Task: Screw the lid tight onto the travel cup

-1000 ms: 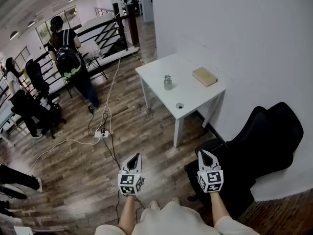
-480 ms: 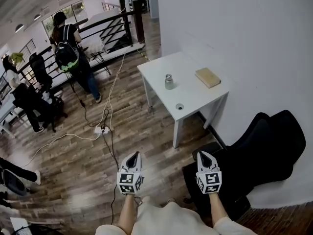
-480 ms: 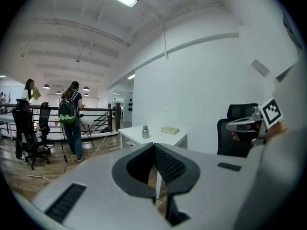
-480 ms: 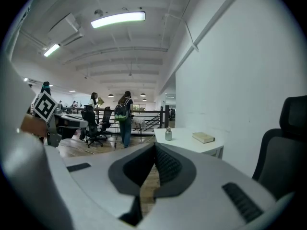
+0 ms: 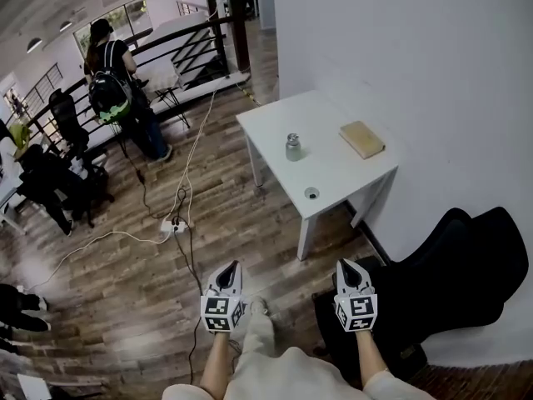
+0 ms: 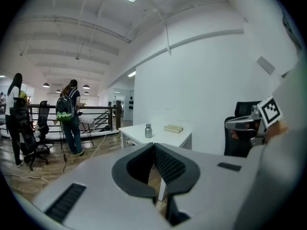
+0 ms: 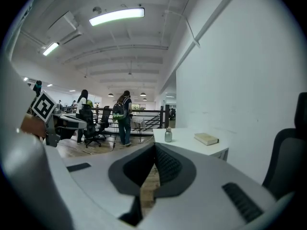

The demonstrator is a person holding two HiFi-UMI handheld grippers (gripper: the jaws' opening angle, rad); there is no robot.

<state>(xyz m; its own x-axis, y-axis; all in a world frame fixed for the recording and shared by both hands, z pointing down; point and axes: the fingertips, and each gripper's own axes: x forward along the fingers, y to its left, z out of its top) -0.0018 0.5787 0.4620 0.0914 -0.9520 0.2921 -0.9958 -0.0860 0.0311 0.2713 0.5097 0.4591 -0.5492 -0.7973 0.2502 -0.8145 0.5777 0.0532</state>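
Observation:
A small silver travel cup (image 5: 292,147) stands upright on a white table (image 5: 333,182) ahead of me; it also shows in the left gripper view as the cup (image 6: 148,131) and in the right gripper view as the cup (image 7: 168,135). A small round lid (image 5: 311,193) lies near the table's front edge. My left gripper (image 5: 231,268) and right gripper (image 5: 346,264) are held low over the floor, well short of the table. Both are shut with nothing between the jaws. In the left gripper view, the left gripper (image 6: 154,146); in the right, the right gripper (image 7: 154,147).
A tan book (image 5: 361,139) lies on the table's far right. A black office chair (image 5: 450,265) stands to my right by the white wall. Cables and a power strip (image 5: 173,226) run over the wooden floor. People (image 5: 117,98) stand by a railing at the back left.
Both grippers have moved forward with me toward the table, still shut. The table and chair have shifted slightly right and down in the head view.

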